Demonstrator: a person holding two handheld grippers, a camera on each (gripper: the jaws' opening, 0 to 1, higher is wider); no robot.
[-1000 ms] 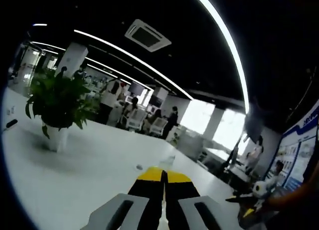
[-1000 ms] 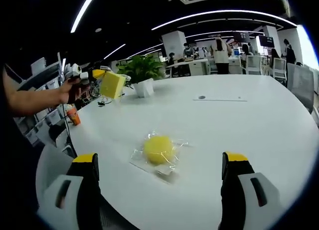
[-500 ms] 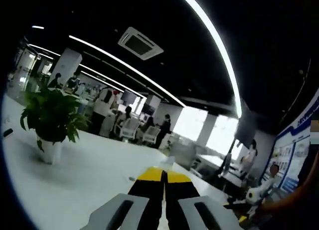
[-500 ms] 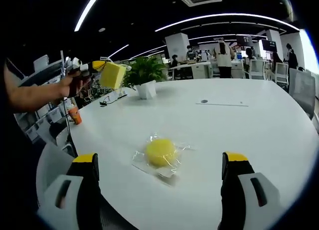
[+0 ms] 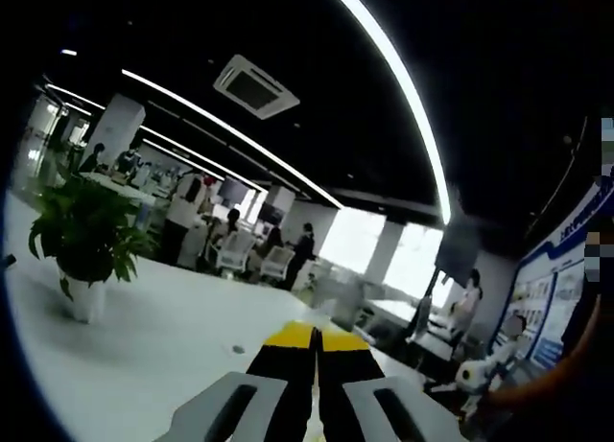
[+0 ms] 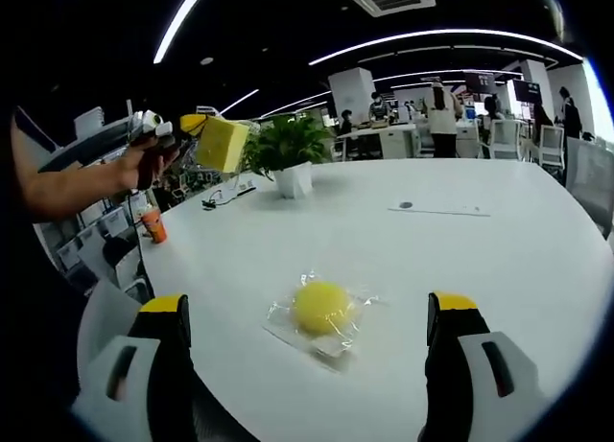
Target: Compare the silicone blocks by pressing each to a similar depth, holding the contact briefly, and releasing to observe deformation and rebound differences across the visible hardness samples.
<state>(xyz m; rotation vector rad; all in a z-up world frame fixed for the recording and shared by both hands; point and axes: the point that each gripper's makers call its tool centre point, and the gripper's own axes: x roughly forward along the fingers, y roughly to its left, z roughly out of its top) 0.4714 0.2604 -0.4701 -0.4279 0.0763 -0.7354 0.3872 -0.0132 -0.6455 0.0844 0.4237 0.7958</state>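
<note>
A round yellow silicone block (image 6: 322, 306) lies in a clear plastic bag on the white table (image 6: 480, 260). My right gripper (image 6: 307, 308) is open, its yellow-tipped jaws wide apart on either side of the round block and nearer the camera. A hand at the far left holds my left gripper (image 6: 192, 126) up in the air, shut on a flat square yellow block (image 6: 223, 143). In the left gripper view, the left gripper (image 5: 314, 332) shows its jaws pressed together, pointing over the table toward the room.
A potted plant (image 6: 288, 150) stands at the table's far side, also seen as the plant (image 5: 84, 236). An orange cup (image 6: 153, 224) sits beyond the table's left edge, a chair (image 6: 106, 317) near the front left. A thin flat strip (image 6: 436, 209) lies far right. People stand in the background.
The left gripper view has tilted up and away from the table a little. The right gripper view has shifted slightly. The square block stays held aloft; the round block has not moved.
</note>
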